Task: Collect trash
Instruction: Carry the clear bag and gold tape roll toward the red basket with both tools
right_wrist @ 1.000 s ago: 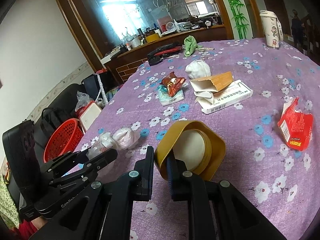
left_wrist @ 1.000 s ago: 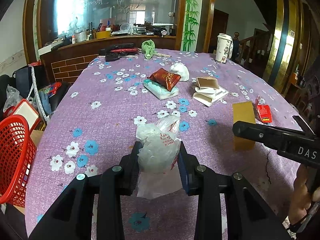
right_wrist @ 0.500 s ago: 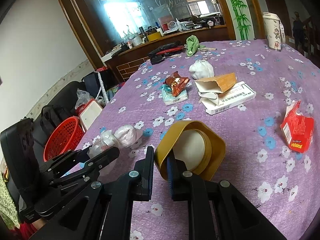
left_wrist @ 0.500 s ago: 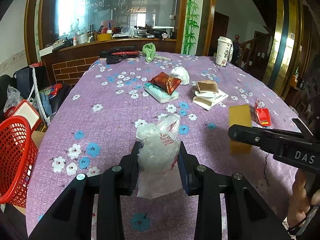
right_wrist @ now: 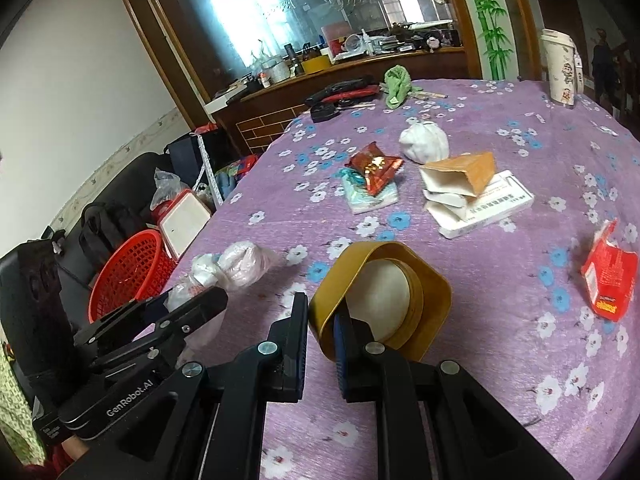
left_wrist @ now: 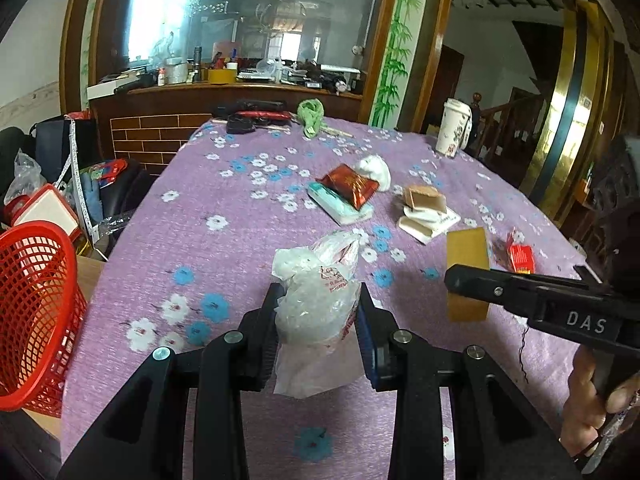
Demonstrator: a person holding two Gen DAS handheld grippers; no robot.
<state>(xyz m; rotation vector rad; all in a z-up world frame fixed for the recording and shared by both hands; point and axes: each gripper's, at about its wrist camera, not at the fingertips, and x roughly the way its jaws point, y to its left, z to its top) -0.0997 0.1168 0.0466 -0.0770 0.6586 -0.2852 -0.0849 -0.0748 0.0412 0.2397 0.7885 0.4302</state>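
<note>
I am gripping a crumpled bag in my left claw, lifted over the bench; it is light, soft and slippery, so I am squeezing its bulk. My right claw is pinching the stiff wall of a tape roll. Only the right view is showing the roll's hollow; the left shows the basket better.

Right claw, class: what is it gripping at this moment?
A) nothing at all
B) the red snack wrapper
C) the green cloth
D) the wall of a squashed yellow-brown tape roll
D: the right claw is shut on the wall of the yellow-brown tape roll, one finger inside the ring and one outside, while the left claw holds a crumpled plastic bag.
</note>
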